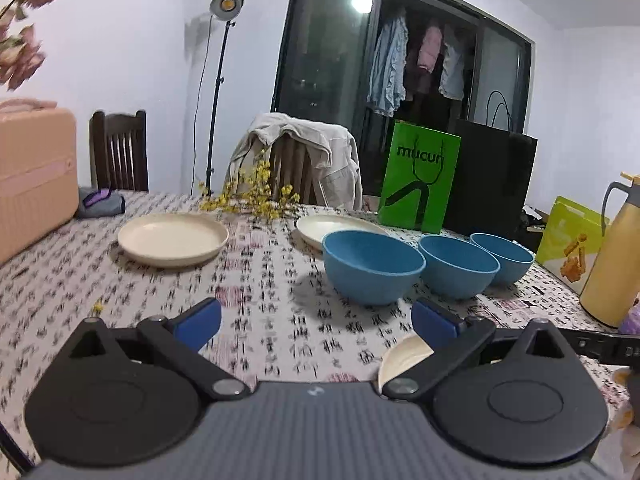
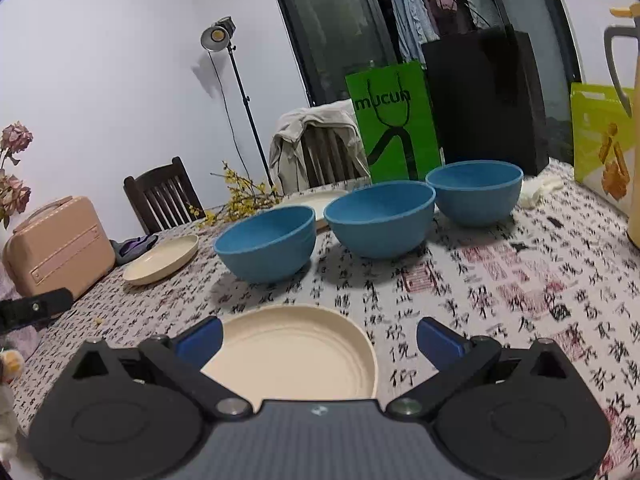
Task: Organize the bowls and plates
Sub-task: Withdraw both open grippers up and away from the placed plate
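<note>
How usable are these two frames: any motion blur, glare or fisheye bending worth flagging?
Left wrist view: the patterned tablecloth print is smeared by motion, the three blue bowls stay fairly crisp, a bright glare spot sits on the dark window, and the window frame bows. Right wrist view: the nearest cream plate is sharp, the cloth slightly smeared, the lit studio lamp blown out, with corner vignetting.

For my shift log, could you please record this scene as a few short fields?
bowls: three blue bowls in a row, upright, unstacked
plates: three cream plates, separate: near plate, left plate, far plate
left gripper: open, empty
right gripper: open, over near plate
surface: patterned tablecloth
</note>
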The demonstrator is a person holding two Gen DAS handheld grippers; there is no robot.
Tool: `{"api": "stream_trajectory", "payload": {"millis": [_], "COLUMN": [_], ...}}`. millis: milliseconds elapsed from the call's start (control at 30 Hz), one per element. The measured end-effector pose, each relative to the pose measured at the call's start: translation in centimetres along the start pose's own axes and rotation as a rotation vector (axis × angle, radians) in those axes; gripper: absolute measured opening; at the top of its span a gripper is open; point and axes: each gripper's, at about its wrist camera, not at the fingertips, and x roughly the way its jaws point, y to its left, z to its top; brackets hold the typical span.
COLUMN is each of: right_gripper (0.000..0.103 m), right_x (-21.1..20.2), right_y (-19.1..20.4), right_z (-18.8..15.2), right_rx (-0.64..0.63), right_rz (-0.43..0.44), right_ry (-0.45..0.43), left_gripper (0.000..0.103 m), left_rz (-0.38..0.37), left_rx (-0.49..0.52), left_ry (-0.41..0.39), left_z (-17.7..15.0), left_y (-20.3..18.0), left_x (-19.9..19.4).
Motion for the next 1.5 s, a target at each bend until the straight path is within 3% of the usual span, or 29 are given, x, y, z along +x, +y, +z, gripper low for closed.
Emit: {"api": "stream_trajectory", "payload": {"millis": [267,500,633,900,1000,1333,1500], "right_gripper": [0.103,0.103,0.103,0.103,0.103,0.103,0.103], "right_x": [0.8,-0.1,-1.5,-2.3,-1.9,1.0,2.9], "right_y": [0.6,2.3,4.5,6.8,7.1,7.7,7.5], "right_z": [0.6,2.3,3.3,4.6,5.3,7.3,8.1], "right_rx": [0.012,0.024,0.003,0.009,0.015,-0.018,-0.003], "right_rz": [-0.037,-0.073,-0.093,-0.109,-0.105,-0.099,-0.106], "right_ry": [0.013,-0.009,-0.024,-0.027,-0.03,-0.032,-0.016], "left_gripper": [0.103,0.103,0.103,0.103,0.103,0.103,0.103], "left_rz": [-0.062,-0.087,-0.155,-0.153,-0.12,-0.136,-0.097], "left_rx": [0.007,-0.019,-0.073,-0.118,-0.125,-0.184,-0.184], "left_ry": [0.013,0.1,0.118,0.125,0.123,0.176,0.183], "left_z": [1.6,3.3,4.1,6.0,6.2,8.3,9.4], "left_y": [0.4,1.3,2.4,3.4,3.5,3.9,4.1], "left_x": [1.7,2.4,1.4,0.7,1.1,4.8,6.7]}}
